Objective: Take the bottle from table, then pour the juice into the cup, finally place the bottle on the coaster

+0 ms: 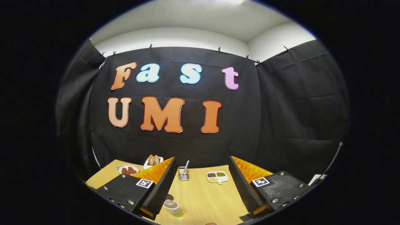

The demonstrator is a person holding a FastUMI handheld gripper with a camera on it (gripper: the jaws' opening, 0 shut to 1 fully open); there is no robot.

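1. Gripper view: the gripper (200, 184) is held wide open, nothing between its fingers; no bottle is gripped.
2. A clear cup (173, 208) with green juice in it is seen at seven o'clock, beside the left finger.
3. Pouring is judged done already or not begun; it cannot be told.

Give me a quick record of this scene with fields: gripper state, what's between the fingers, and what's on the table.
gripper: open, fingers wide apart, holding nothing
between the fingers: bare wooden table
near the left finger: clear plastic cup with green liquid at the bottom
beyond the fingers: metal mesh holder with a utensil, divided dish of condiments
far left: round plate and a white dish, both with food
bottle: cannot tell
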